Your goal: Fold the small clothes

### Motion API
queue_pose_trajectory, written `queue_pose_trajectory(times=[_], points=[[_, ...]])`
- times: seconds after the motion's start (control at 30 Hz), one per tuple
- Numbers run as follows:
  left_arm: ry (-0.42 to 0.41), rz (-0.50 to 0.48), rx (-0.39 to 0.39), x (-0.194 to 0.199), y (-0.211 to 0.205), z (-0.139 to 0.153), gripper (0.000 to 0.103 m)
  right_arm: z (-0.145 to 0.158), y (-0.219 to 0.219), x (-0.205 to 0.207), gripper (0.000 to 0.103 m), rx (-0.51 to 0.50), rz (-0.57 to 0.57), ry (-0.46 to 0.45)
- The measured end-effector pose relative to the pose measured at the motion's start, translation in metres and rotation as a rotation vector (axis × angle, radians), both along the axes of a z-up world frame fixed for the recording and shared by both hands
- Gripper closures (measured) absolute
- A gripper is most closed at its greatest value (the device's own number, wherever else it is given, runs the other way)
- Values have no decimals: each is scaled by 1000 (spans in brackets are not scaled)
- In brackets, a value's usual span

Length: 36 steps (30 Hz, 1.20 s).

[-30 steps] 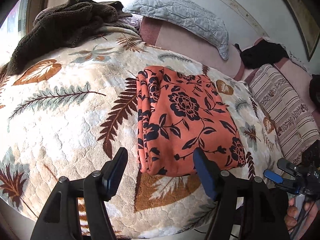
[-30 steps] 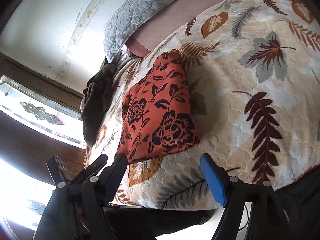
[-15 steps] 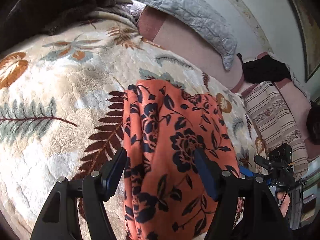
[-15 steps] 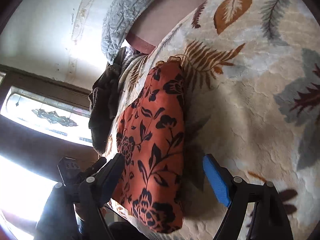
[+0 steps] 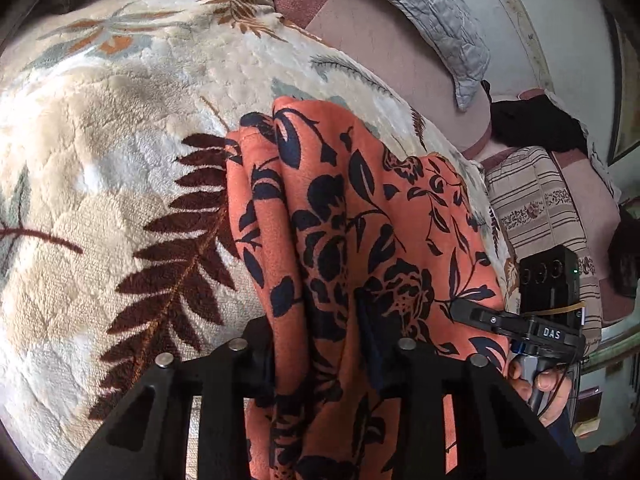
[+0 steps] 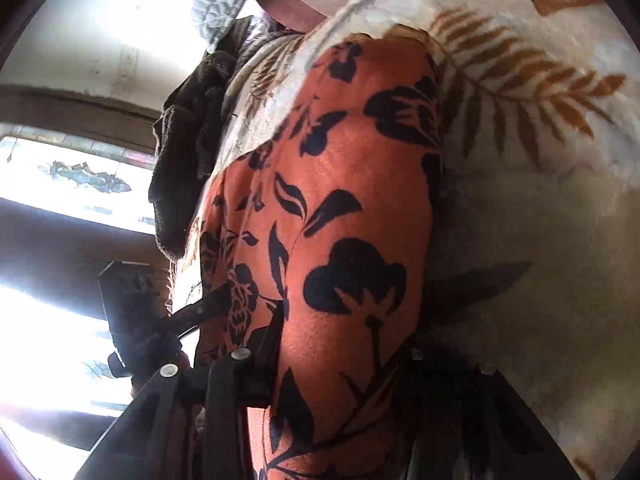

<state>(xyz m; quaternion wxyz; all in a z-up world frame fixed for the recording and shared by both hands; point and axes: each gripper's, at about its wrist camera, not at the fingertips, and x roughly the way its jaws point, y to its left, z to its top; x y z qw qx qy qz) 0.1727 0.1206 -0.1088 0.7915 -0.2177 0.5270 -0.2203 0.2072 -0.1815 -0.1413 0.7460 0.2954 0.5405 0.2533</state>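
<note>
The folded orange floral garment (image 5: 352,240) lies on the leaf-patterned blanket (image 5: 120,184) covering the bed, its near edge bunched and raised. The left gripper (image 5: 320,344) has its fingers closed on that near edge, fabric pinched between them. The right gripper (image 6: 340,356) grips the same edge at the opposite corner, its fingers clamped on the cloth. A grey quilted pillow (image 5: 432,12) rests beyond the blanket; a dark brown throw (image 6: 188,144) is heaped near the window.
</note>
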Motion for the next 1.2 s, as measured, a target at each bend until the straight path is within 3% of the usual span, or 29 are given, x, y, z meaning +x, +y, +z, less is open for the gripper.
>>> queue_pose_trajectory(times=[0.13, 0.27, 0.37, 0.43, 0.47, 0.53, 0.57, 0.67, 0.73, 0.83, 0.93, 1.07, 1.2], points=[[-82, -28, -35, -1, -28, 28, 73, 61, -9, -7, 69, -56, 30, -139], [-149, -72, -87, 16, -78, 53, 72, 91, -66, -13, 69, -85, -23, -180], [-134, -92, -37, 33, -118, 41, 67, 69, -115, -11, 67, -46, -88, -110], [-85, -69, 66, 46, -138, 21, 64, 42, -138, -7, 58, -56, -147, -96], [-51, -55, 131, 51, -143, 12, 59, 24, -150, -6, 49, -66, -192, -45], [-75, -42, 140, 44, -141, 16, 52, -2, -169, -12, 48, -117, -277, 47], [-104, -33, 159, 35, -137, 25, 51, -1, -173, -21, 48, -78, -287, 15], [-210, 1, 252, 0, -126, 55, 48, 32, -172, -47, 48, -199, -320, -104], [-251, -6, 265, -22, -127, 65, 47, 62, -162, -60, 48, -218, -317, -199], [-271, -20, 358, -37, -141, 55, 46, 89, -130, -65, 31, -172, -212, -281], [-243, -28, 460, -37, -151, 33, 46, 74, -106, -43, 26, -189, -127, -240], [-252, -16, 458, -35, -149, 31, 45, 37, -103, 6, 26, -232, -141, -88], [-259, -4, 457, -32, -145, 30, 45, 61, -98, 21, 24, -199, -151, -154]])
